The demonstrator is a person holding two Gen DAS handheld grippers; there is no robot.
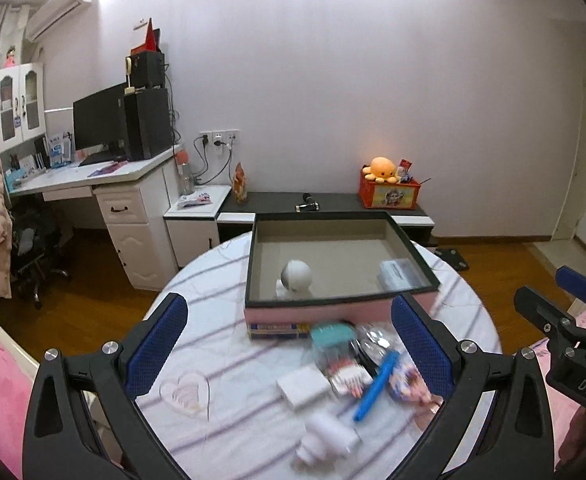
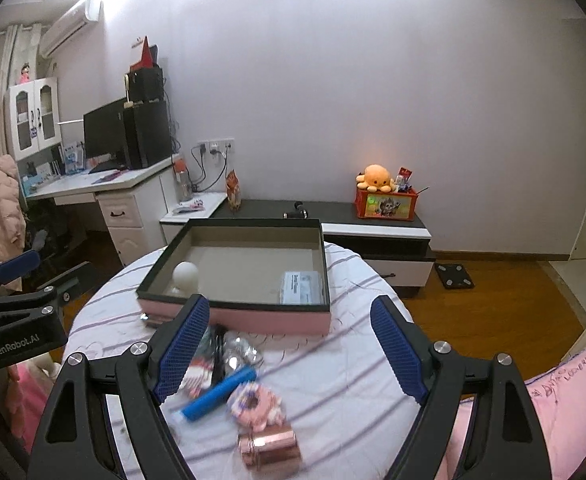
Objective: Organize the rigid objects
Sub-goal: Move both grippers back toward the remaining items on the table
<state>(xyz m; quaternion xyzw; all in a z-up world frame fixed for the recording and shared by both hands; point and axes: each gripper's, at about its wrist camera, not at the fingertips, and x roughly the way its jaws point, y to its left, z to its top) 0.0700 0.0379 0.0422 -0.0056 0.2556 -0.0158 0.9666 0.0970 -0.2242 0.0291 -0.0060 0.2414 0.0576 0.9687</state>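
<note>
Here's the round table (image 1: 221, 432) under its striped white cloth, filling the near ground, and on its far half sits the big shallow box (image 1: 293, 314), pink outside with a dark rim and grey lining. Inside it, a white ball-shaped gadget (image 1: 296, 276) rests by the near-left wall and a flat clear-wrapped packet (image 1: 401, 274) lies at the near-right corner. Just in front of the box, touching its near wall, a small blue-and-yellow carton (image 1: 277, 330) is tucked against the base. Nearer still, the loose pile: a clear pouch with a teal top (image 1: 331, 338), a white rectangular block (image 1: 303, 390), a blue tube (image 1: 375, 386) lying slantwise, a pink patterned item (image 2: 255, 402) just right of it, a white ribbed bottle (image 1: 325, 440) at the near edge, and a rose-gold jar (image 2: 269, 446) lying on its side nearest the right camera. The left gripper (image 1: 289, 352) hangs above the pile, jaws spread wide, nothing between its blue pads (image 1: 159, 344). The right gripper (image 2: 291, 352) is wide open too, holding nothing, over the cloth to the right of the pile. Far behind, a low dark-topped cabinet (image 1: 333, 200) carries an orange plush octopus (image 1: 383, 168) on a red box (image 1: 389, 194).
</note>
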